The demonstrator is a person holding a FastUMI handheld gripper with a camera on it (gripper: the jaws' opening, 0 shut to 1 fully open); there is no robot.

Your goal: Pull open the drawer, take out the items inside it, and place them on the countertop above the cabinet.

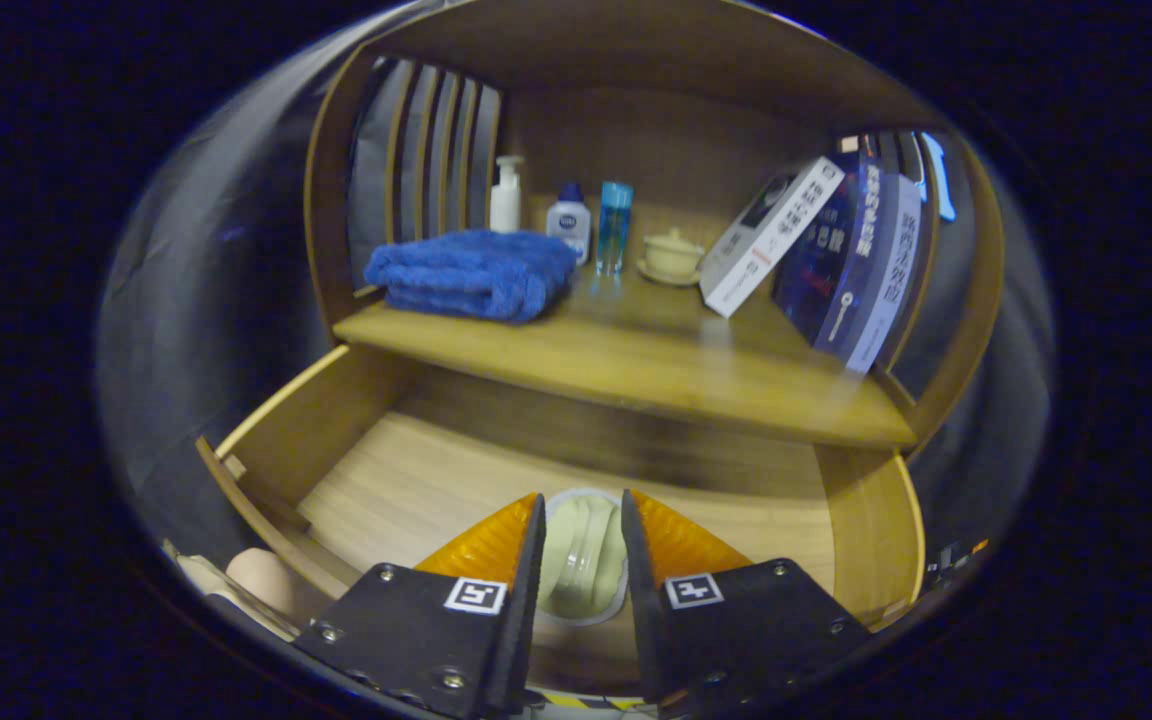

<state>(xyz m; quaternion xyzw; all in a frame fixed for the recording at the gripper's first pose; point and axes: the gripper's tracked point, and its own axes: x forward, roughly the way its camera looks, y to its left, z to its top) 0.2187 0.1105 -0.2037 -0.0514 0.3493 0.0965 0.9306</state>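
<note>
In open drawer (376, 470), gripper (582, 520) fingers closed against pale round lid (584, 560), countertop (636, 360) at 12 o'clock, towel (471, 272) at 11.

No legible text: book spines (861, 260) and white bottle label (568, 224) too blurred to read.

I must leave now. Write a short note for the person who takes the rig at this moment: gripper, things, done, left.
Gripper: fingers on either side of the pale green lidded container in the drawer; whether they press on it I cannot tell.
Things: the drawer is pulled open, and the container sits on its floor near the front. The countertop above holds a blue towel, bottles, a small cup and books, with bare wood at the front.
Done: drawer opened.
Left: close on the container, lift it out and set it on the countertop.
</note>
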